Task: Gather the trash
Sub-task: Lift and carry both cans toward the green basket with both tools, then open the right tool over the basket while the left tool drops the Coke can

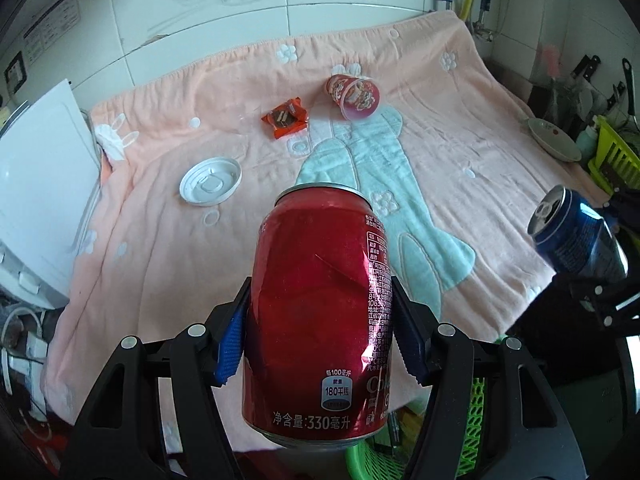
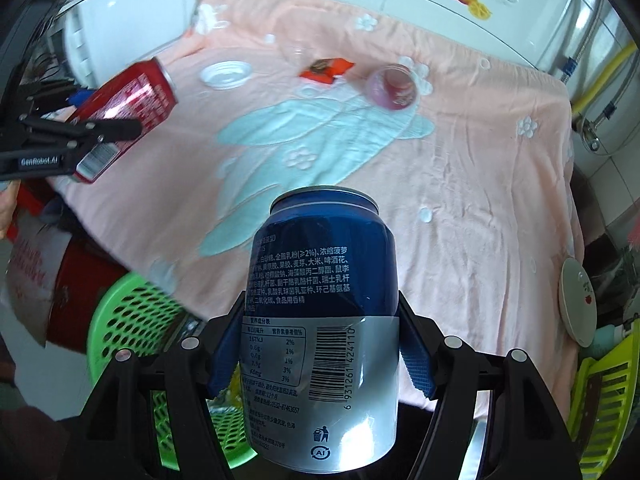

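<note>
Left gripper [image 1: 320, 320] pinches a dented red can [image 1: 320, 312] btwn blue pads, tilted downward, held above the counter's near edge; right gripper [image 2: 320, 336] clamps a blue can [image 2: 324, 332] likewise, angled steeply down over a green basket [image 2: 132, 320]. Beyond, on the pink towel [image 1: 460, 168]: white lid [image 1: 211, 180], orange wrapper [image 1: 286, 118], tipped red cup [image 1: 354, 96]; a plate [image 1: 554, 139] sits at the towel's right edge.

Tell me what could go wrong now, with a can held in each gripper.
The red can is dented where the left gripper pinches it, so it could buckle further and slip. Both it and the blue can are open, so dregs might drip on the pink towel. The green basket sits low; a drop could miss.
</note>
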Action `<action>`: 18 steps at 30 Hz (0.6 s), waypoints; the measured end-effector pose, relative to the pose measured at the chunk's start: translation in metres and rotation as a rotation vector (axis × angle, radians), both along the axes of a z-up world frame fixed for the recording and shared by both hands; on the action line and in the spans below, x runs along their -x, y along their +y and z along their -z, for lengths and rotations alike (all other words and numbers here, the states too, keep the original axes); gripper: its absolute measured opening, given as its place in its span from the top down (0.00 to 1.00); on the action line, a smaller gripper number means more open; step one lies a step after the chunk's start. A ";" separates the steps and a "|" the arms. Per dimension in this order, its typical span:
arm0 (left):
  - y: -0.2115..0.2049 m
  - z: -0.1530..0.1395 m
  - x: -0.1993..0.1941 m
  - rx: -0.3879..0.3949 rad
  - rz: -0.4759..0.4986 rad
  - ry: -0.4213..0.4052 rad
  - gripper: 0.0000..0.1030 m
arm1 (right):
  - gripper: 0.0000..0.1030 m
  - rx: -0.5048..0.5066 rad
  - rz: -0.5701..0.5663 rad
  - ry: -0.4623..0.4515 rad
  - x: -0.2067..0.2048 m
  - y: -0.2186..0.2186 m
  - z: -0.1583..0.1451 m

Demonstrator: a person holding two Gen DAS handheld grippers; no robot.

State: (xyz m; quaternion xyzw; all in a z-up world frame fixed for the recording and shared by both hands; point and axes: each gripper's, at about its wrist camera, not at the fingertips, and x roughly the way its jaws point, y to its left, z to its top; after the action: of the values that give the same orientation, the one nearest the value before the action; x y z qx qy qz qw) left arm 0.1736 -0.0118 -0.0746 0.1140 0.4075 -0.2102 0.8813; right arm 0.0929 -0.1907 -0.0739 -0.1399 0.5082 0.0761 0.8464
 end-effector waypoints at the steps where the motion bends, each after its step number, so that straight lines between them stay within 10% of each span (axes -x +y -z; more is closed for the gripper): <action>1: 0.004 -0.002 0.008 0.004 -0.008 -0.008 0.39 | 0.36 -0.001 -0.012 -0.001 0.007 0.005 0.000; 18: 0.054 0.007 0.136 0.040 -0.132 -0.024 0.39 | 0.29 0.083 -0.228 0.024 0.086 0.081 0.028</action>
State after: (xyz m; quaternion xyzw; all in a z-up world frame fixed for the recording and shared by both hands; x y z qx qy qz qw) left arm 0.0373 0.0425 -0.0812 0.0719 0.3991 -0.1582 0.9003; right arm 0.0069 -0.1095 -0.1015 -0.2308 0.5017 0.1527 0.8196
